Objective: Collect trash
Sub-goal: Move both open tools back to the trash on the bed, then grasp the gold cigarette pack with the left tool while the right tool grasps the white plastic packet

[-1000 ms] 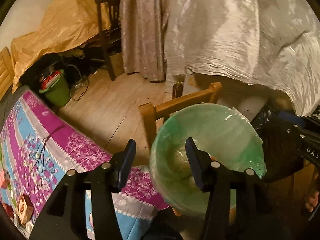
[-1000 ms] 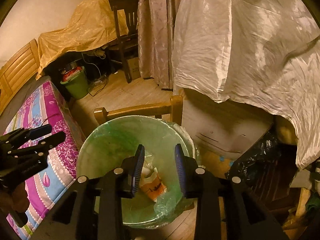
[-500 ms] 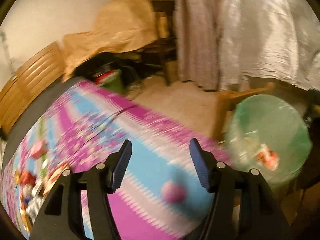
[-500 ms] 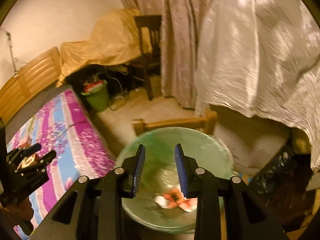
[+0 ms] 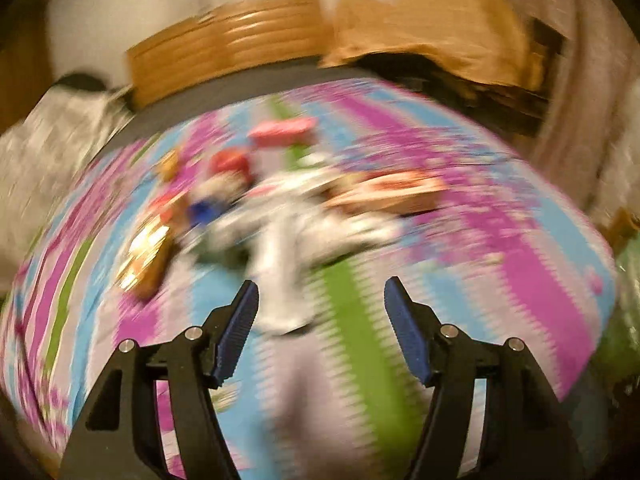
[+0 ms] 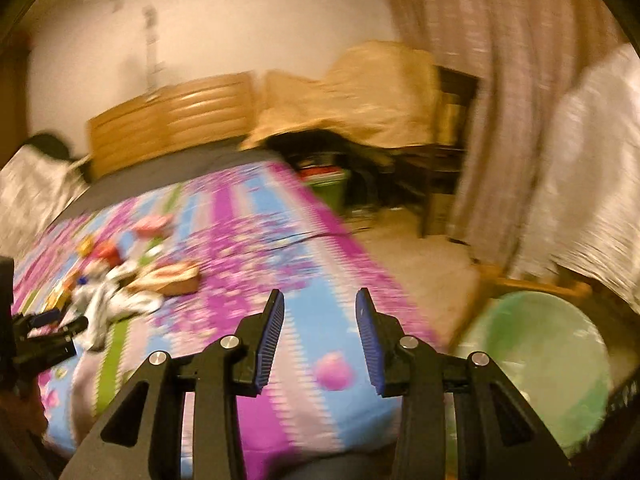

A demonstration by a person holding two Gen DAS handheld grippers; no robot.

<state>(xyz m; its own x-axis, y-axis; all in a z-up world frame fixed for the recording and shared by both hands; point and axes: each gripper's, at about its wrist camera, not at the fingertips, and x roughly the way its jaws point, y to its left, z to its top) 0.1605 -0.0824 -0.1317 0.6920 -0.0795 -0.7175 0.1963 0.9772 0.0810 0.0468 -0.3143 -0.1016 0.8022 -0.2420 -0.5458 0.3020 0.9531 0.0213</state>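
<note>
Both views are motion-blurred. Several pieces of trash lie on the striped purple, blue and green bedspread point(image 5: 500, 240): a white crumpled wrapper point(image 5: 280, 248), a tan flat box point(image 5: 384, 196), a pink packet point(image 5: 282, 136), a gold wrapper point(image 5: 146, 256). My left gripper point(image 5: 320, 308) is open and empty above the bed, just short of the white wrapper. My right gripper point(image 6: 320, 320) is open and empty over the bed's near edge. The trash pile point(image 6: 120, 280) lies to its left. The green-lined bin point(image 6: 548, 364) stands at the lower right. The left gripper point(image 6: 40, 332) shows at the left edge.
A wooden headboard point(image 5: 228, 48) and a grey pillow point(image 5: 48, 148) sit at the far end of the bed. A tan-covered table point(image 6: 360, 92), a dark chair point(image 6: 452, 140), a small green bin point(image 6: 328, 184), curtains point(image 6: 480, 80) and a white plastic sheet point(image 6: 592, 160) stand beyond.
Both grippers have swung left from the green-lined bin toward the bed. The trash on the bedspread is now in front of the left gripper. Both stay open and empty.
</note>
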